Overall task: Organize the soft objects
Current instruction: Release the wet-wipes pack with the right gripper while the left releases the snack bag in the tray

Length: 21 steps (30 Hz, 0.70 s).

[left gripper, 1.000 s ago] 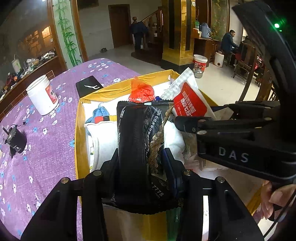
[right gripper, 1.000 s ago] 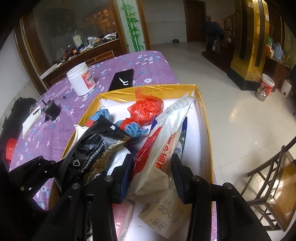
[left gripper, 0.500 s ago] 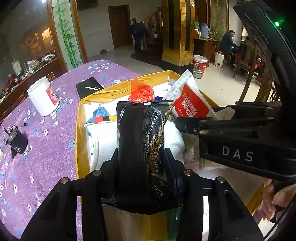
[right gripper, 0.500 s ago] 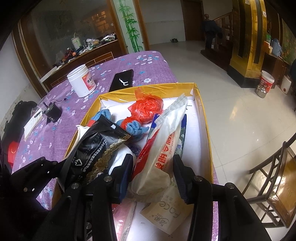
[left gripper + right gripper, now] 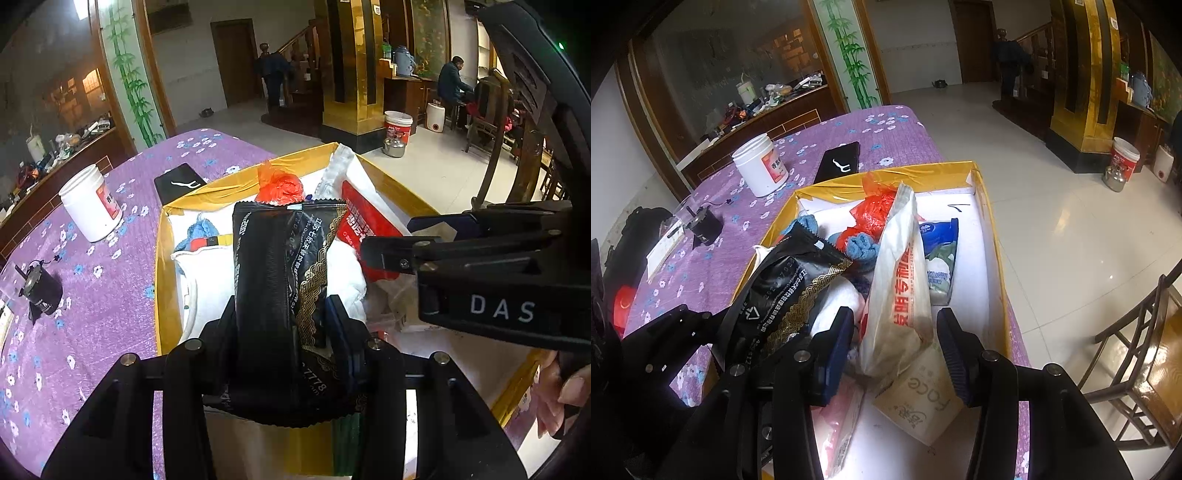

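Gripping one black packet (image 5: 280, 295) between its two fingers, the left tool (image 5: 284, 325) is pinching it upright over the near left part of the gold-rimmed box (image 5: 159, 258); the packet is leaning on a white padded item (image 5: 207, 273) beneath it. The right tool (image 5: 894, 332) is hovering with its fingers spread, one on each side of one white-and-red bag (image 5: 901, 288), which is standing tilted in the box; no pad is visibly pressing the bag. Around them the box is holding one red plastic bag (image 5: 875, 210), blue knitted pieces (image 5: 862, 249), one blue-and-white pouch (image 5: 940, 254), one tan pack (image 5: 923, 395) just under the right tool, and one pink packet (image 5: 842, 417). Outside the box, on the purple flowered counter (image 5: 92, 314), one white jar (image 5: 90, 203), one black flat case (image 5: 179, 182) and one small black device (image 5: 40, 288) are sitting well apart from both tools. A hand (image 5: 557, 395) is showing at the right edge.
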{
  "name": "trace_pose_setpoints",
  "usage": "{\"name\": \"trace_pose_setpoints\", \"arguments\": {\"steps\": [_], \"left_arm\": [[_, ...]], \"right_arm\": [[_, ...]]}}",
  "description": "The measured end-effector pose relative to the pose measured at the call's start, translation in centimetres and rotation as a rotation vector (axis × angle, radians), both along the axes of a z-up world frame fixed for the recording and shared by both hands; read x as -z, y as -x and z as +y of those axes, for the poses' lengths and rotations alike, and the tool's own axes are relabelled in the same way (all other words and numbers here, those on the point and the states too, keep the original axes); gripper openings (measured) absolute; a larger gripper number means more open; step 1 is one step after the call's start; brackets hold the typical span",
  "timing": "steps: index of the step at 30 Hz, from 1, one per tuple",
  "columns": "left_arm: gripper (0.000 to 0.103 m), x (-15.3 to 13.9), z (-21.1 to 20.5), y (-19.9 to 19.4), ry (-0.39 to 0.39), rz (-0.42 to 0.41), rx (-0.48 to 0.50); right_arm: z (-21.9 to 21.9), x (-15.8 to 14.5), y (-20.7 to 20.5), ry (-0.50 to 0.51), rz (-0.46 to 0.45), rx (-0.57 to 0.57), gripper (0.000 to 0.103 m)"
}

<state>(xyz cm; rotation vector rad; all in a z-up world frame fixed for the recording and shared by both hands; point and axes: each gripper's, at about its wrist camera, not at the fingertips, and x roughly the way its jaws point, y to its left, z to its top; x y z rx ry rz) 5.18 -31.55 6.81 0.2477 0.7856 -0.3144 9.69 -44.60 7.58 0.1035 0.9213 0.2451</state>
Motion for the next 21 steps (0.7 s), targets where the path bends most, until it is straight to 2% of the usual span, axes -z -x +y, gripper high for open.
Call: {"name": "trace_pose_setpoints", "arguments": {"steps": [6, 11, 21], "left_arm": [[0.043, -0.3, 0.0, 0.8, 0.000, -0.012, 0.015], [0.043, -0.6, 0.0, 1.8, -0.008, -0.032, 0.032], [0.044, -1.4, 1.0, 4.0, -0.009, -0.087, 0.041]], "right_arm": [[-0.7, -0.8, 1.7, -0.033, -0.028, 0.010, 0.052], [-0.7, -1.7, 3.7, -0.050, -0.067, 0.018, 0.067], [-0.2, -2.4, 7.1, -0.083, -0.132, 0.073, 0.074]]}}
